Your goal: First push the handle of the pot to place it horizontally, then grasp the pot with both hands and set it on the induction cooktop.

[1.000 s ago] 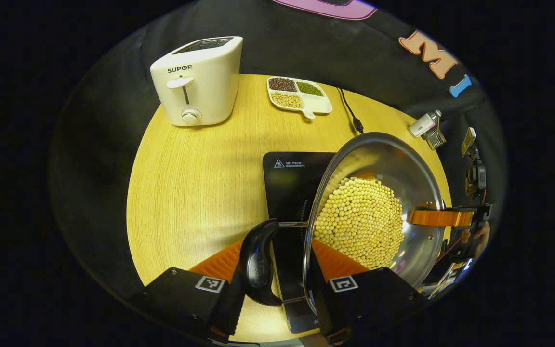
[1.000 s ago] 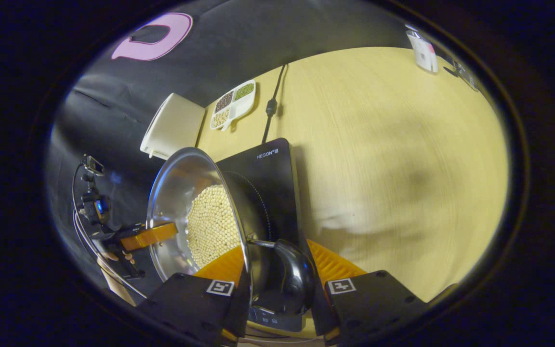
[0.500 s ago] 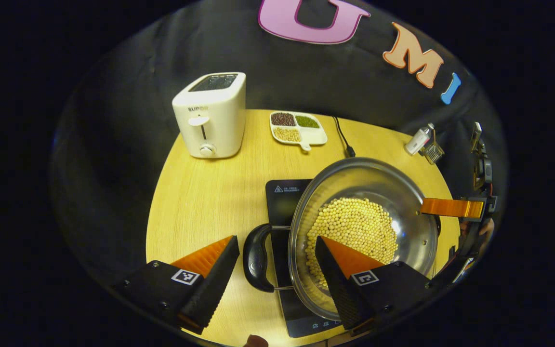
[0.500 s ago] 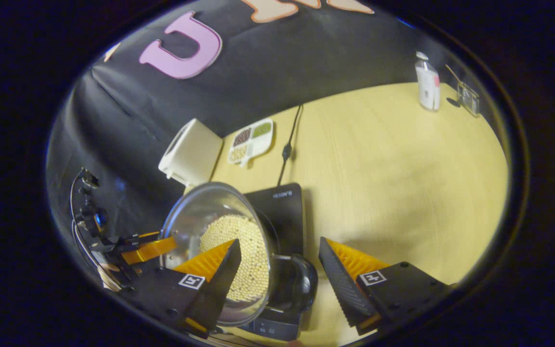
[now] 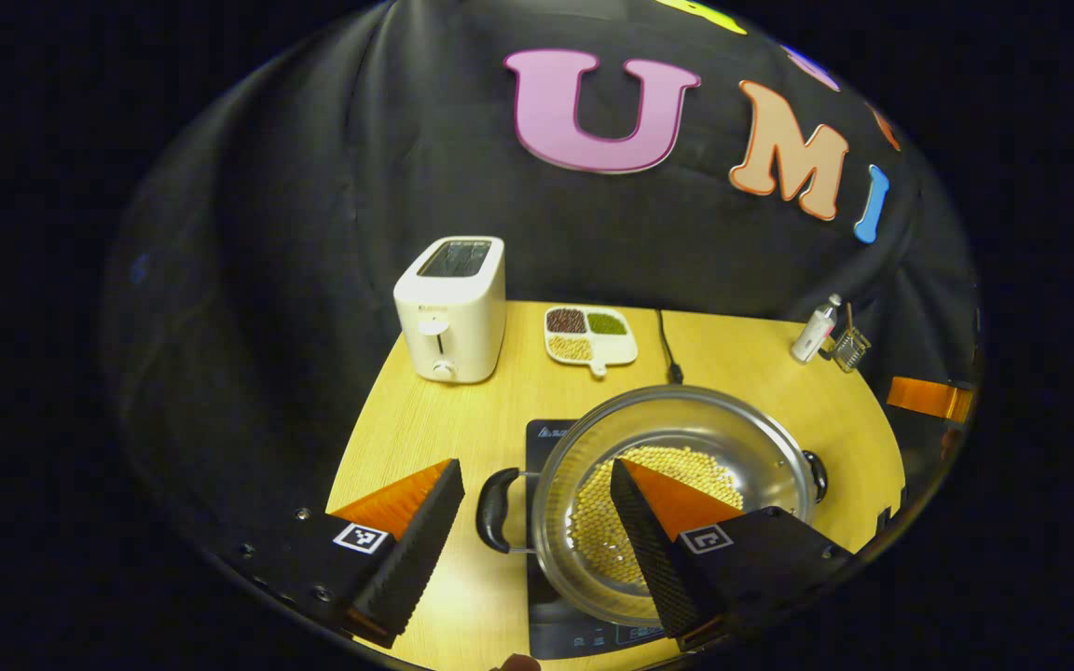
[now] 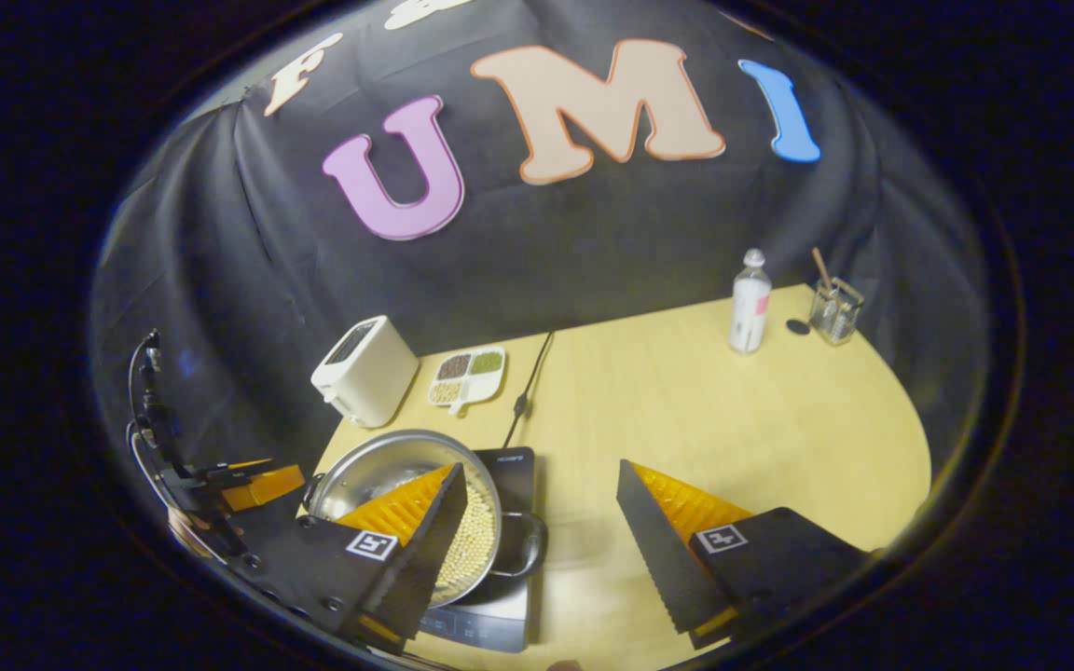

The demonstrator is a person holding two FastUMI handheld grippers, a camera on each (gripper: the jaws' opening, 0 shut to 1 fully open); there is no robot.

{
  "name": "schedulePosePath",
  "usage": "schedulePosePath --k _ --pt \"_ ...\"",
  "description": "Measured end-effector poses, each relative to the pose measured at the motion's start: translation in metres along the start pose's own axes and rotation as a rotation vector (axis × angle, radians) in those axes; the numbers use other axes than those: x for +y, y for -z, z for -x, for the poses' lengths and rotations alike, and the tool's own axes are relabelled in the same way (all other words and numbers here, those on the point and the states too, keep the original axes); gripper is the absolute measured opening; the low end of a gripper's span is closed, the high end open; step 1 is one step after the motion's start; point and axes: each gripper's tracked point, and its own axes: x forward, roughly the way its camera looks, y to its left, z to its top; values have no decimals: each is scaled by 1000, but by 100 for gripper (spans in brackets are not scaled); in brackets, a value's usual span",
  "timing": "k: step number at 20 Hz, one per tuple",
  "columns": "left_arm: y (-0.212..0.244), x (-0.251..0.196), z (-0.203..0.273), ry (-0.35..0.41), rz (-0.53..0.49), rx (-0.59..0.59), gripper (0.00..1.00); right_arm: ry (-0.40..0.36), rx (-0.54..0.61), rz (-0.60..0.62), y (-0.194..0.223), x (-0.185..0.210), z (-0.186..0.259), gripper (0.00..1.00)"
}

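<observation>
- Your left gripper [image 5: 537, 522] has its jaws wide open and holds nothing; it hangs above the pot, whose near handle [image 5: 494, 509] appears in the gap between the fingers.
- Your right gripper [image 6: 542, 522] is also spread wide with nothing between the fingers, raised above the table [image 6: 742, 419].
- The pot [image 5: 677, 447] sits on the black cooktop [image 5: 546, 433], level, with pale beans [image 5: 649, 461] inside. Both side handles lie flat, one at each side.
- Behind the pot you see a white toaster [image 5: 451, 309], a divided dish [image 5: 590, 335] with three kinds of grains, and a black cable [image 5: 666, 347].
- At the far right edge of the table stand a small bottle [image 6: 750, 302] and a glass holder [image 6: 833, 310].
</observation>
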Motion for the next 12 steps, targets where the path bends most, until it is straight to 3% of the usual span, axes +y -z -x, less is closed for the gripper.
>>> schedulePosePath --k 5,6,7,12 --pt "-28 -51 45 -2 -106 -79 97 56 -147 20 -49 -26 58 99" --pt "-34 -65 55 3 -113 -94 97 54 -180 26 -60 -31 71 99" --pt "-42 -79 65 3 -116 -113 97 47 -210 29 -71 -36 83 92" --pt "-89 -147 106 -55 -118 -257 96 28 -334 69 -120 -83 149 92"
